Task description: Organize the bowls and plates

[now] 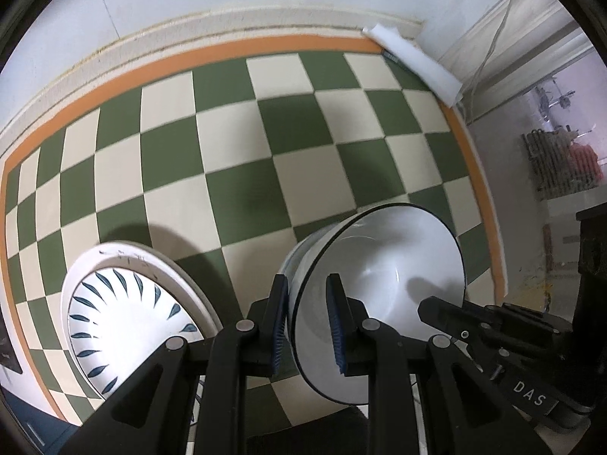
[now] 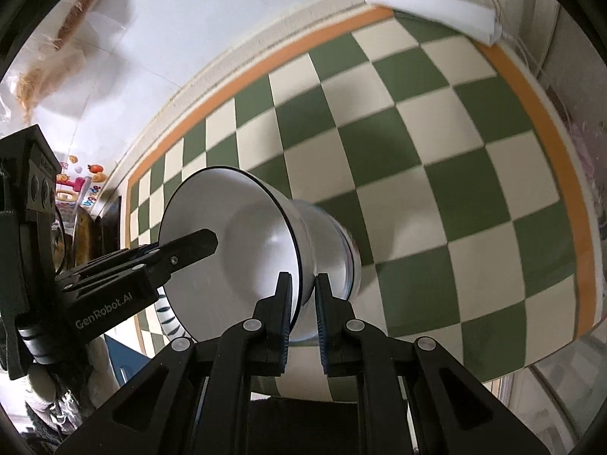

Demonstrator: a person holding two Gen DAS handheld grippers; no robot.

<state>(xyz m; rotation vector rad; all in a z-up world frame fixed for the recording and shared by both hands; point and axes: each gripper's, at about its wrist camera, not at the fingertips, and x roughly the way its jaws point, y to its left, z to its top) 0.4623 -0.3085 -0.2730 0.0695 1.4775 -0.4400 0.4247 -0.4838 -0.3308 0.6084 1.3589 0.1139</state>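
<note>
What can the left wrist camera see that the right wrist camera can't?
Only the left view shows the whole plate with blue leaf marks lying on the checkered cloth; the right view catches just a sliver of it.

Only the right view shows colorful toys far off at the left edge.

Both show the white bowl, tipped on its side, with the left gripper and right gripper each pinching its rim, and a folded white cloth at the table's far corner.

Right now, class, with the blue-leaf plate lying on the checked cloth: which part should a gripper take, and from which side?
Take the plate by its raised rim, one finger over, one under, coming low from the near edge. It lies flat and wide; only the rim fits between fingers.
</note>
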